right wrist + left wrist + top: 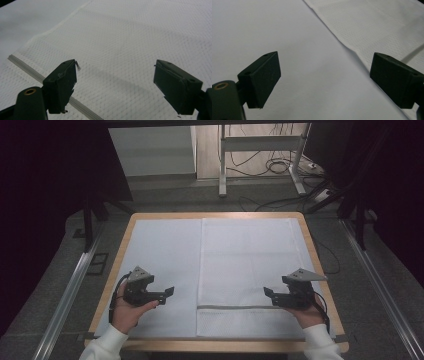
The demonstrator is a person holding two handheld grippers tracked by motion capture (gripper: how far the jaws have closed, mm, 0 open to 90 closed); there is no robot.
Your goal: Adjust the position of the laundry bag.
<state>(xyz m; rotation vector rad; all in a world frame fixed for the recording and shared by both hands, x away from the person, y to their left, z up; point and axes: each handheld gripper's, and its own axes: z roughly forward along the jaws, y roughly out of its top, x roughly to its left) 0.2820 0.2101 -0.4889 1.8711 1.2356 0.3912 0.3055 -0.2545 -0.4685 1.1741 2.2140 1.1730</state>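
While both jaw pairs gape empty: left gripper (167,292) at 8 o'clock, right gripper (268,294) at 4 over white towel (250,265). Looks soft, light; best pinched at near corners.

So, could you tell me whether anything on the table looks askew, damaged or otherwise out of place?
Nothing stands out. The white textured cloth lies flat and square on the right half of the table, its grey stripe running straight near the front edge. The left gripper and right gripper are both open, holding nothing.
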